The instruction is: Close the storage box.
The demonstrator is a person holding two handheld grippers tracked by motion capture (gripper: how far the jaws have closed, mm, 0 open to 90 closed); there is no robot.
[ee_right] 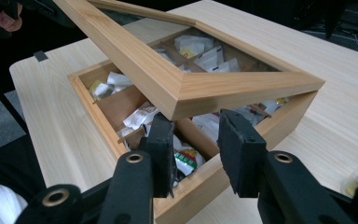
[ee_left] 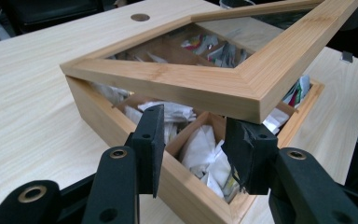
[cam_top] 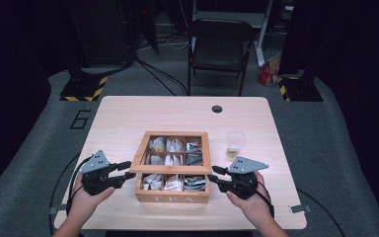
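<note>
- One pale wooden desk [cam_top: 128,113] carries everything. Its top is flat and bare around the work, so the box can be pressed down on it, though it might slide if pushed sideways.
- One wooden tea box [cam_top: 172,197] sits near the front edge of the desk, between the two hands, and is split into compartments. It looks stiff and fairly heavy for its size, and probably stays put under a light touch.
- One hinged lid [cam_top: 170,169], a wooden frame around a clear pane, stands tilted partly open, with its back edge down on the box and its front edge raised. The frame [ee_left: 191,86] is rigid and smooth and could slip off a pad, and the pane is likely fragile. The front corners of the frame [ee_right: 168,79] are the sound places to take it, never the pane.
- Two grippers wait at those corners. The left gripper [cam_top: 130,170] is unclenched, and its jaws [ee_left: 198,121] stand apart just under the left front corner. The right gripper [cam_top: 213,175] is also unclenched, and its jaws [ee_right: 198,120] stand apart just under the right front corner. Neither pinches the wood, and I cannot tell whether the frame rests on the tips or hangs just clear of them.
- Many small packets [ee_left: 205,149] fill the compartments. They are light, soft and crinkly, and one sticking up could get caught under the frame.
- One clear cup [cam_top: 235,143] stands just beside the box on the right. It is light and easily tipped by a careless elbow.
</note>
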